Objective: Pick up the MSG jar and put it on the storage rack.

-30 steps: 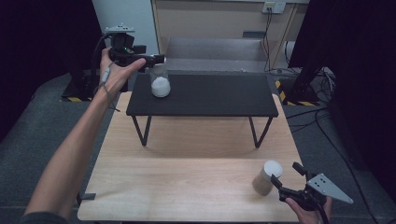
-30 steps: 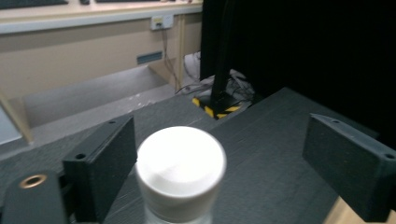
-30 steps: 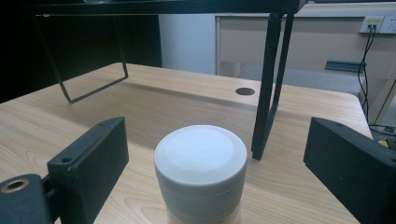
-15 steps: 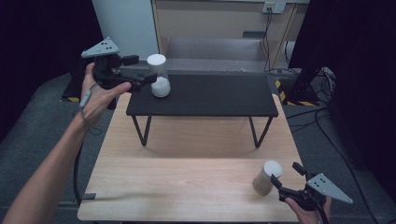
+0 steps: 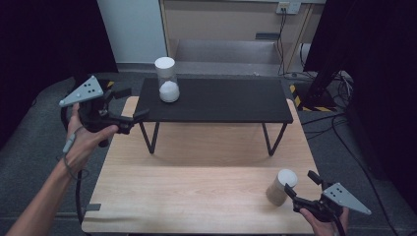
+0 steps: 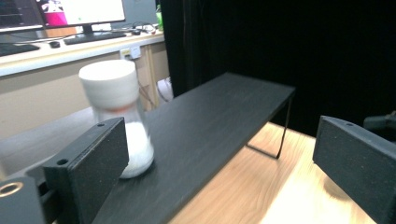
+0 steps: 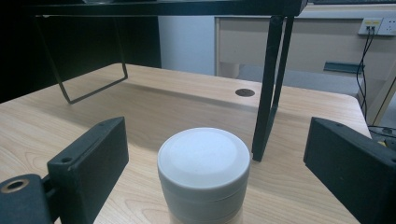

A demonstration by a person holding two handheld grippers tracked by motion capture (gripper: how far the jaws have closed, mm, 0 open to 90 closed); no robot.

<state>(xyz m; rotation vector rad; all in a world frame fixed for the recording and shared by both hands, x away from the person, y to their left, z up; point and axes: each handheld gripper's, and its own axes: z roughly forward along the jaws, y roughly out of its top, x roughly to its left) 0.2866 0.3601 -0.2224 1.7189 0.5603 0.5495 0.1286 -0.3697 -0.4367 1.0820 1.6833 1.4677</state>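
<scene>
A clear jar (image 5: 167,81) with a white lid and white powder stands upright at the left end of the black shelf (image 5: 221,101); the left gripper view has it (image 6: 116,116) just past the left jaw. My left gripper (image 5: 132,103) hovers off the shelf's left end, apart from that jar. Its jaws have just been opening, and nothing is between them. On the wooden table (image 5: 196,191), near the front right, a white-lidded jar (image 5: 281,187) with tan contents stands. My right gripper (image 5: 299,183) is open around this jar (image 7: 203,179), its jaws clear of both sides.
The shelf stands on thin black wire legs (image 7: 266,84) over the table's far half. A small round hole (image 7: 245,92) sits in the tabletop. A desk with monitors (image 6: 60,42) lies beyond, a cabinet (image 5: 231,22) at the back, and cables (image 5: 339,118) on the floor to the right.
My left hand has drawn away from the jar on the shelf, moving left, nearer and lower. The jar stays on the shelf. The right gripper and its jar have not moved.
</scene>
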